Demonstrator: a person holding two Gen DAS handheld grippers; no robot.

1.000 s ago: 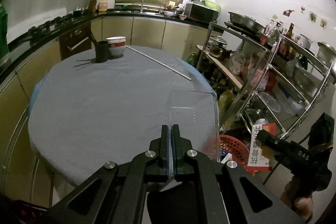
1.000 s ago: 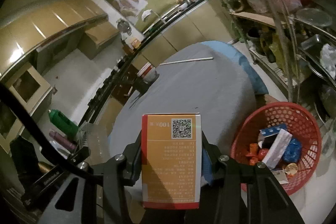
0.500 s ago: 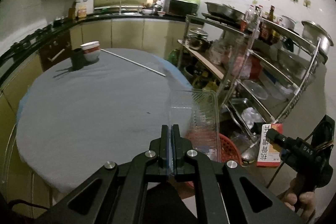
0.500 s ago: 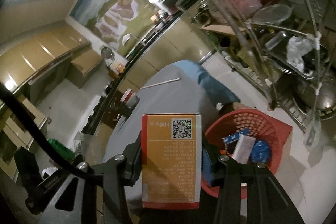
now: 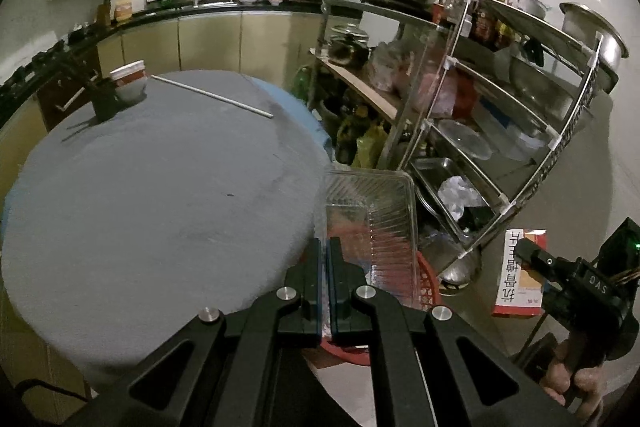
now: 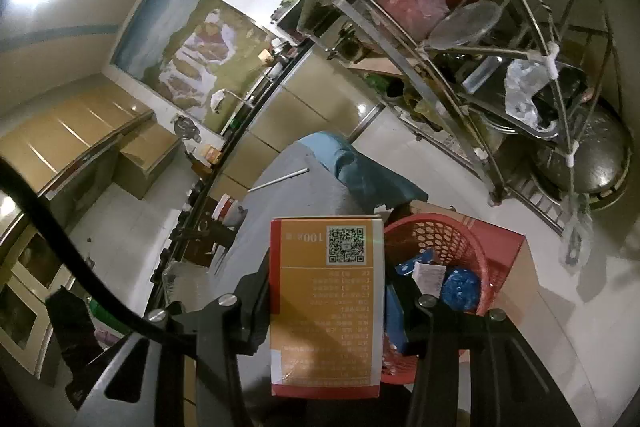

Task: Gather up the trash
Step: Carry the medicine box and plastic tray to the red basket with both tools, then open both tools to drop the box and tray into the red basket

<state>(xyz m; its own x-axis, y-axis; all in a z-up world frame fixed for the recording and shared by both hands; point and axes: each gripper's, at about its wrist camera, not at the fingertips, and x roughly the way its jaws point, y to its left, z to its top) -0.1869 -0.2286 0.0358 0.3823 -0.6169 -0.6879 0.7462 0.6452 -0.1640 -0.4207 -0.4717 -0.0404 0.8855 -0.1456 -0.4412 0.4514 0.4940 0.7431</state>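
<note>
The red mesh basket (image 6: 448,247) on the floor holds a blue wrapper, a white slip and other packets. It sits just beyond and to the right of the right claw (image 6: 326,303), whose jaws are clamped on an upright orange carton (image 6: 326,307). The left claw (image 5: 324,267) is pinched tight on the edge of a clear plastic tray (image 5: 372,211), which juts out ahead of it over the basket, beside the round surface (image 5: 160,187).

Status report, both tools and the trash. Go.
Left tool shut on clear plastic tray, above red basket. Right tool shut on orange box, beside the basket. Basket part full, nothing blocking it.
</note>
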